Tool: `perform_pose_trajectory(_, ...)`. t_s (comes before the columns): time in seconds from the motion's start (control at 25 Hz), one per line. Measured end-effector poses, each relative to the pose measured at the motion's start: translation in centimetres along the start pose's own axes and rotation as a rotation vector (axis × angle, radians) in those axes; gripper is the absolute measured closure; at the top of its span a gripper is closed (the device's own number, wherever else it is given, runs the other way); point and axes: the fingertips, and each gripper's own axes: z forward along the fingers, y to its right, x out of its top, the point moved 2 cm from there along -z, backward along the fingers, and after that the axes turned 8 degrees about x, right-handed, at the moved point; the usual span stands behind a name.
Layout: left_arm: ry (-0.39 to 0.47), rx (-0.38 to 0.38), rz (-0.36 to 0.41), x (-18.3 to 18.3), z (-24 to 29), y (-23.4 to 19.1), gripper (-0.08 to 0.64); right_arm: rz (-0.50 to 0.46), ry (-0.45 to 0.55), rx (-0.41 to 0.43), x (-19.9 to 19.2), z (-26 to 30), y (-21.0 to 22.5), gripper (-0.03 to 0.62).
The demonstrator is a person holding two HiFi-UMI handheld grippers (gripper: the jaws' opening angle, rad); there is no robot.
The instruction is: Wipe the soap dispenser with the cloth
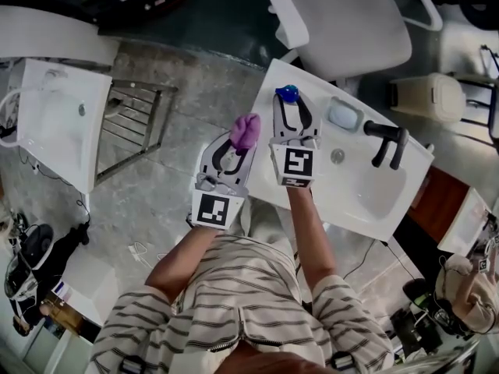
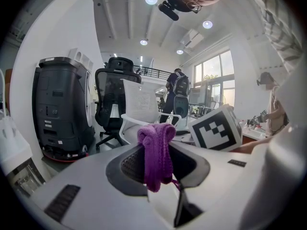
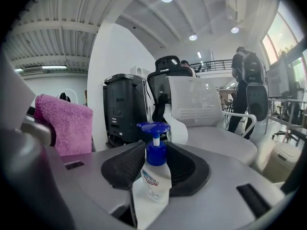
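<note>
The soap dispenser [image 1: 287, 93], a clear bottle with a blue pump, stands on the near left corner of the white sink [image 1: 366, 197]. In the right gripper view the dispenser [image 3: 153, 178] is upright between the jaws of my right gripper [image 3: 156, 152], whose pads stand close on both sides without visibly pressing it. From the head view, my right gripper [image 1: 290, 104] reaches over the sink's edge. My left gripper [image 1: 236, 145] is just left of the sink, shut on a bunched purple cloth [image 1: 245, 131]. The cloth [image 2: 157, 152] hangs out of the jaws, and the cloth [image 3: 62, 123] also shows beside the right gripper.
A black faucet [image 1: 386, 140] and a pale soap dish [image 1: 343, 115] sit on the sink's rim. A white office chair [image 1: 351, 22] stands beyond the sink, with a bin [image 1: 429, 96] to its right. A second basin [image 1: 62, 123] and a metal rack [image 1: 132, 123] are at left.
</note>
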Motion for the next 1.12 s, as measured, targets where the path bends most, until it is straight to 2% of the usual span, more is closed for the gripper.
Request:
perform_pose_trajectory(0.08, -0.001, -0.003, 0.002, -0.1, 0.0, -0.1, 0.443, 0.002, -0.006, -0.004, 0.0, 0.1, 0.2, 0.472)
perform_pose_trajectory(0.44, 0.014, -0.008, 0.001, 0.1, -0.9, 0.2, 0.443, 0.014, -0.017, 0.005, 0.2, -1.1, -0.1, 0.463)
perform_pose_trajectory(1.12, 0.046, -0.025, 0.027, 2.4, -5.0, 2.1, 0.443, 0.021, 0.026, 0.036, 6.6, -8.7, -2.8, 0.463)
